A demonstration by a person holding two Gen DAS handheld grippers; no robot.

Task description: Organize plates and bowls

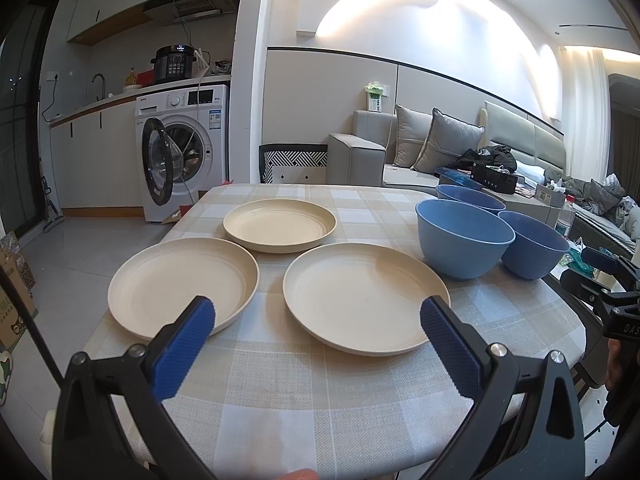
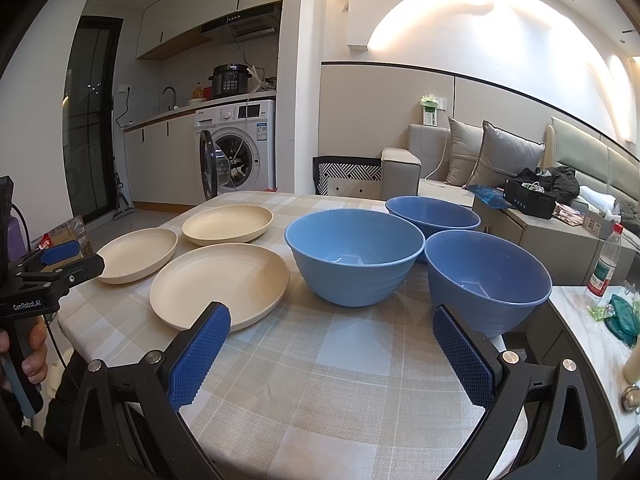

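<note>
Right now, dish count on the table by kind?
Cream plates: 3, near left, near right, far
Blue bowls: 3, middle, near right, far
Total: 6, all apart on the checked tablecloth, none stacked.

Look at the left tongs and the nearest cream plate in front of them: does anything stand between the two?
Nothing visible does. The left tongs are open, and only bare checked tablecloth lies before the nearest cream plate.
</note>
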